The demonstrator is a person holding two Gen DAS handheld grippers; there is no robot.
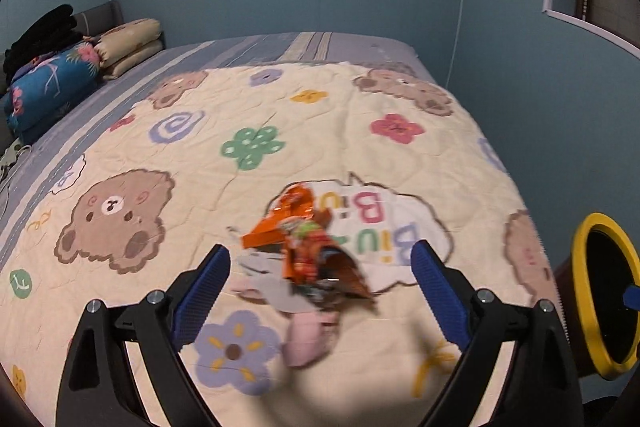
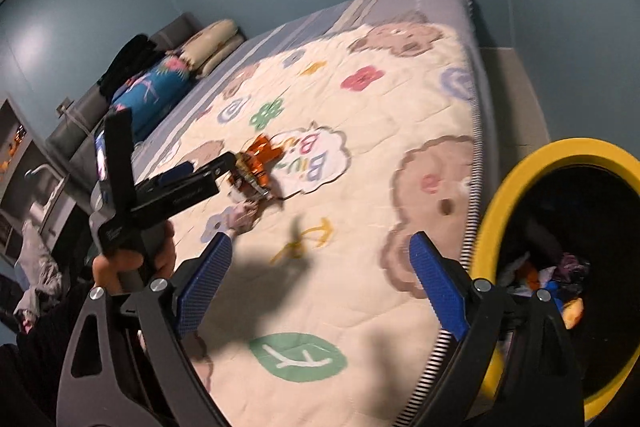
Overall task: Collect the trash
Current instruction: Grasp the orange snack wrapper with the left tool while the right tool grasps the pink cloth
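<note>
the bin [image 2: 516,163] with the yellow rim, at the right edge of both views, already holds several scraps (orange, blue, purple bits show in its dark inside), so part of the collecting looks done. what is left: a crumpled orange wrapper pile [image 1: 308,247] at the centre of the quilt [image 1: 360,99], with a pinkish piece just below it. the left gripper [image 1: 320,263] is spread wide with the pile framed between its fingers, apparently not yet pinched. the right gripper [image 2: 320,259] is spread and empty near the bin.
</note>
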